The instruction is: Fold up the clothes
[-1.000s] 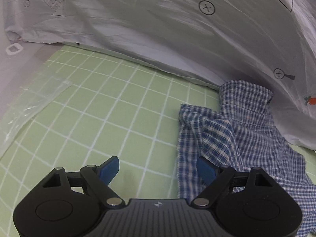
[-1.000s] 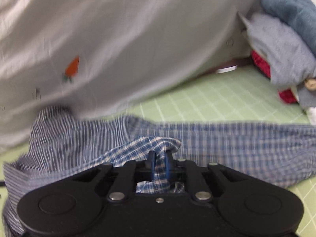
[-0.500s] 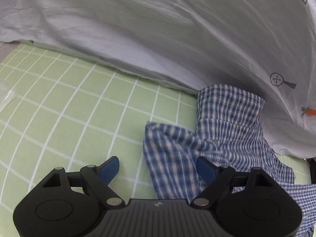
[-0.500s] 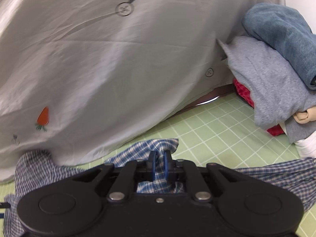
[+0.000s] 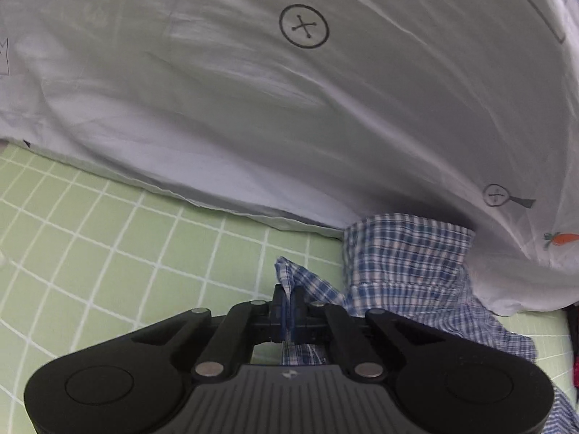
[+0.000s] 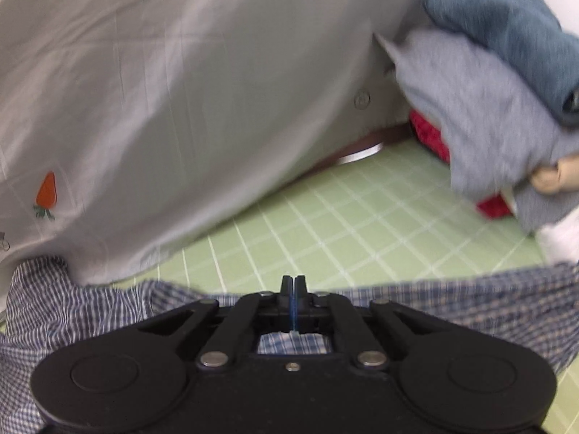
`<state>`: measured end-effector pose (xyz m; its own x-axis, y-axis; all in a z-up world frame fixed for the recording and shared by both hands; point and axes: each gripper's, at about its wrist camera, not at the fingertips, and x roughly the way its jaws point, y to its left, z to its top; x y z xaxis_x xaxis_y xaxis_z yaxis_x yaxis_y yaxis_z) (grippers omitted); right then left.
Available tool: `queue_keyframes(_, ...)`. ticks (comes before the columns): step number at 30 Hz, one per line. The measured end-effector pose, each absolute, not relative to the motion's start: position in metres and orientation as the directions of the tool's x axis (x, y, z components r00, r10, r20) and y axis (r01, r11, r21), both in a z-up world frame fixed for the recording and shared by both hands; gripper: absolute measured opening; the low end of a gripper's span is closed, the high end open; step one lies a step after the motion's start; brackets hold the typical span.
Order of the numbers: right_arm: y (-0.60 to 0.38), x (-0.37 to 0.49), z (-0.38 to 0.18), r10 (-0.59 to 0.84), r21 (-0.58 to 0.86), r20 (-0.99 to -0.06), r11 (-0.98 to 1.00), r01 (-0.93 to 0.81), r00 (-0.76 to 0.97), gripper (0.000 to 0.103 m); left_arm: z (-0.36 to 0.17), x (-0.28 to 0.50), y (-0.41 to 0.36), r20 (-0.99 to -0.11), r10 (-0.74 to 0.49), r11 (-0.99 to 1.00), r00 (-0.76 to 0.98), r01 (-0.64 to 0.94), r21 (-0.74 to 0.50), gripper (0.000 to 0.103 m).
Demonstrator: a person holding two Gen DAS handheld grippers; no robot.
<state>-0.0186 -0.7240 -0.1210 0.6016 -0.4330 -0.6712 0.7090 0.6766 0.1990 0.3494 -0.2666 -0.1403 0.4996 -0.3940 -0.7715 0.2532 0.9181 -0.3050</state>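
Two crossed-circle marks [image 5: 304, 26] print the white sheet [image 5: 217, 101]; no readable lettering.

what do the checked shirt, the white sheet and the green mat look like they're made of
Checked shirt: thin woven fabric, probably cotton; matte, limp, crumpled folds.
White sheet: light, smooth woven cloth, maybe cotton or a blend; fine creases, faint sheen, small printed carrot.
Green mat: looks like a vinyl or rubber cutting mat; flat, matte, printed white grid. Cannot tell for sure.
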Motion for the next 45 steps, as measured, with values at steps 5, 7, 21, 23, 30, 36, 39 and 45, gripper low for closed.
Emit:
queue_keyframes(5,-0.726,-0.019,-0.143,-0.385,0.251,-0.718,0.634,0.731,0.581,0.046,-0.141,0.344,-0.270,-0.801,-0.330,0.940,0.499,0.251,-0.232,0.036)
queue_keyframes(7,-0.727,-0.018,-0.150,-0.377,0.258,-0.732,0.617,0.744,0.567,0.057,-0.139,0.341,-0.267,-0.808,-0.319,0.944,0.495,0.240,-0.225,0.063)
queue_keyframes(21,-0.715,-0.025,-0.142,-0.319,0.365,-0.667,0.648,0.668,0.674,0.008,-0.093,0.285,-0.230,-0.790,-0.305,0.952,0.531,0.174,-0.251,0.077)
queue_keyframes(23,-0.700,-0.029,-0.125,-0.317,0.346,-0.635,0.699,0.626,0.704,0.007,-0.081,0.268,-0.222,-0.786,-0.305,0.952,0.538,0.162,-0.258,0.077)
queue_keyframes(30,-0.625,-0.064,-0.084,-0.205,0.313,-0.556,0.846,0.432,0.805,0.006,-0.049,0.181,-0.192,-0.782,-0.304,0.953,0.544,0.176,-0.247,0.078)
queue_keyframes(36,-0.540,-0.104,-0.083,-0.067,0.304,-0.568,0.909,0.285,0.821,0.006,-0.049,0.107,-0.161,-0.795,-0.301,0.953,0.526,0.184,-0.239,0.079)
queue_keyframes(39,-0.498,-0.121,-0.094,-0.004,0.274,-0.606,0.938,0.214,0.795,0.005,-0.054,0.073,-0.148,-0.805,-0.292,0.956,0.516,0.180,-0.231,0.079)
queue_keyframes(45,-0.451,-0.151,-0.134,0.059,0.282,-0.707,0.937,0.204,0.705,0.007,-0.068,0.010,-0.132,-0.825,-0.257,0.966,0.504,0.134,-0.220,0.079)
